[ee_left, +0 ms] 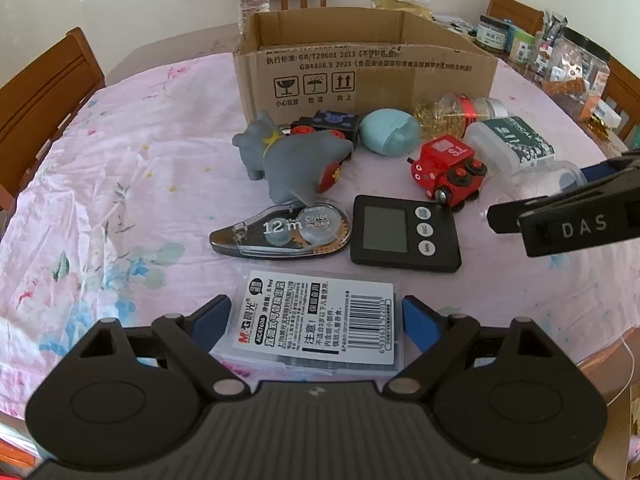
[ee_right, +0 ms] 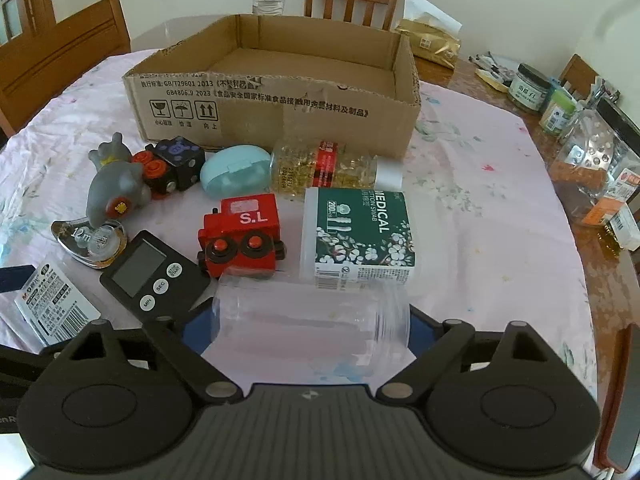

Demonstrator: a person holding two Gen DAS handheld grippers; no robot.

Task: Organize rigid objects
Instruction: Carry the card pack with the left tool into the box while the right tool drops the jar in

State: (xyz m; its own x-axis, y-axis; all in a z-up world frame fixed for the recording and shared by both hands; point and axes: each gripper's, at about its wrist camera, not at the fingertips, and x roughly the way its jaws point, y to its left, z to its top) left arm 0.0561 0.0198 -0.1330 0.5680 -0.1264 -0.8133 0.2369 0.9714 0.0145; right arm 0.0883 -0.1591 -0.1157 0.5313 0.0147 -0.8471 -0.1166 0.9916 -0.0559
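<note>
Grippers straddling two items on the desk

Left hand-held gripper [ee_left: 317,316] is hovering low over the desk [ee_left: 120,208], its blue pads [ee_left: 420,326] standing wide on either side of a clear refill box [ee_left: 320,316] with a white barcode label. A gap is showing between each pad and the box edges, so nothing is being gripped. Just ahead of this gripper a tape dispenser [ee_left: 282,234] and a black timer [ee_left: 404,234] are lying side by side. Further ahead a grey toy animal [ee_left: 292,160] is standing, its rear touching the dispenser, and a red toy train [ee_left: 448,170] is sitting just beyond the timer.

Right hand-held gripper [ee_right: 312,330] is reaching around a clear jar [ee_right: 312,320] lying on its side, with one pad at each end of it. Whether the pads are pressing on the jar I cannot tell, since its glassy ends are blurring into them. Directly ahead of this gripper a swab box [ee_right: 360,236] is lying, with the train to its left and a bottle of gold capsules [ee_right: 328,166] beyond it. A blue oval case [ee_right: 236,176] and a black toy block [ee_right: 176,164] are resting left of the bottle.

Farthest ahead of both grippers an open cardboard box [ee_right: 280,108] is standing, its inside bare.
</note>
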